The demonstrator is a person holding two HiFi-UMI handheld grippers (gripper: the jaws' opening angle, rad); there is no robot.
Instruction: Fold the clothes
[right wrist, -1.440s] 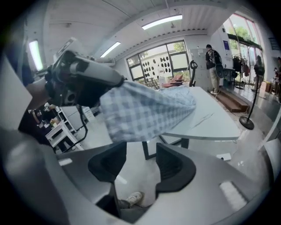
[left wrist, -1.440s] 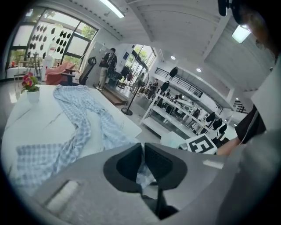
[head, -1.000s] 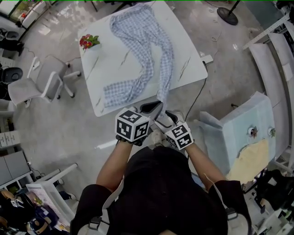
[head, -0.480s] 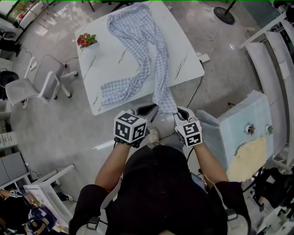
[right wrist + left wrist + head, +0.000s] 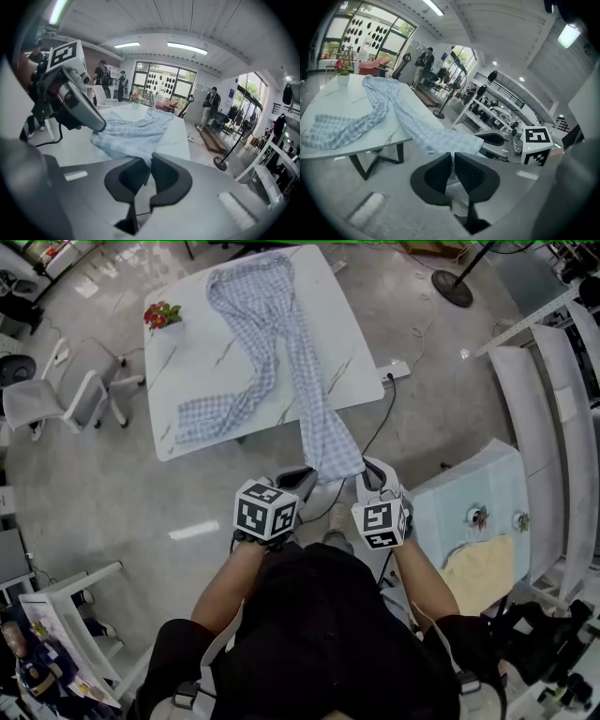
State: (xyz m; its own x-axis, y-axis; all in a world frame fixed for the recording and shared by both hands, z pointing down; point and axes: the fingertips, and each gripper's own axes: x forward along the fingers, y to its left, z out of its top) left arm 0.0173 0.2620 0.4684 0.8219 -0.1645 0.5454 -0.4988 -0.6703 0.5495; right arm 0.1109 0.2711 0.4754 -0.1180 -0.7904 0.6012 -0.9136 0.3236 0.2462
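Note:
Blue-and-white checked trousers (image 5: 267, 324) lie on a white marble table (image 5: 202, 362). One leg hangs off the near edge, and its hem (image 5: 330, 451) is stretched between both grippers. My left gripper (image 5: 305, 476) is shut on the hem's left corner, with cloth (image 5: 436, 138) pinched at the jaws (image 5: 453, 166). My right gripper (image 5: 367, 470) is shut on the right corner; the fabric (image 5: 129, 133) runs straight into its jaws (image 5: 149, 171). Each gripper view shows the other gripper: the right one (image 5: 497, 139) and the left one (image 5: 79, 108). The other leg lies curved across the table's left half.
A small pot of red flowers (image 5: 161, 315) stands at the table's far left corner. An office chair (image 5: 56, 399) is left of the table. A power strip with a cable (image 5: 389, 371) lies on the floor, with a fan base (image 5: 452, 287) beyond. A light blue covered bench (image 5: 469, 512) is at my right.
Both grippers have drawn back from the table, pulling the leg's end off the near edge. The right gripper has closed on the hem and moved away from the left one, spreading the hem.

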